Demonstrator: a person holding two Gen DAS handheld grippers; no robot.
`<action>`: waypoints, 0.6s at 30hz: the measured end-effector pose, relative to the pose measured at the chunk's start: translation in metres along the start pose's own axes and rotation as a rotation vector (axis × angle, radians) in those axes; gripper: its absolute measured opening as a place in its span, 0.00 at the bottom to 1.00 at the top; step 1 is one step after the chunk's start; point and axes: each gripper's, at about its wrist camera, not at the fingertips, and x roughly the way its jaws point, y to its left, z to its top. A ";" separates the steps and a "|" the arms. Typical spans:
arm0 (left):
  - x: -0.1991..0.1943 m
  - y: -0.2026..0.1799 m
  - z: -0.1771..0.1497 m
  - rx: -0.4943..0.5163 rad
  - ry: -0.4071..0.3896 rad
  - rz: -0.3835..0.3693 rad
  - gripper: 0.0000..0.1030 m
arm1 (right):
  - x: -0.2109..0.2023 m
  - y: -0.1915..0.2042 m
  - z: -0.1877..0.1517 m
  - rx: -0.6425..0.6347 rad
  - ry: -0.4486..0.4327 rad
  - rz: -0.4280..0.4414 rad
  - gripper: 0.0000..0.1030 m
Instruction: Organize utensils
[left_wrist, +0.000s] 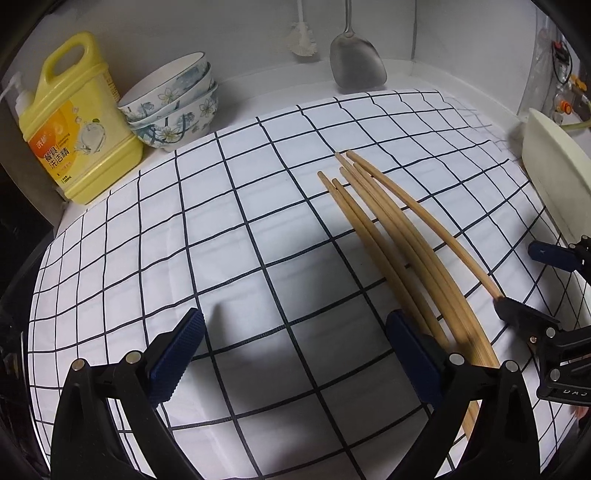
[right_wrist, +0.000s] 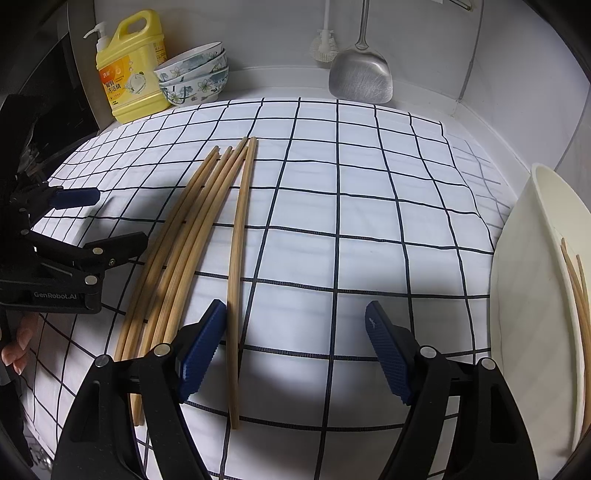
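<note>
Both jaws are standing wide open and gripping nothing: the right gripper is hovering over the checked cloth with a lone chopstick just inside its left finger, while the left gripper is waiting beside the bundled chopsticks. Shifting toward nine o'clock would probably be centring the stick before closing. Some chopsticks are already lying in the white container at three o'clock.
</note>
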 end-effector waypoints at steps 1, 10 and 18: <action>-0.001 0.002 0.000 -0.010 -0.002 -0.009 0.94 | 0.000 0.000 0.000 0.000 -0.001 -0.001 0.71; 0.003 -0.003 0.003 -0.037 0.012 -0.092 0.94 | 0.000 0.000 0.000 -0.001 -0.001 0.000 0.71; 0.007 -0.007 0.000 -0.012 0.015 -0.054 0.95 | 0.000 0.000 0.000 -0.001 -0.001 0.000 0.71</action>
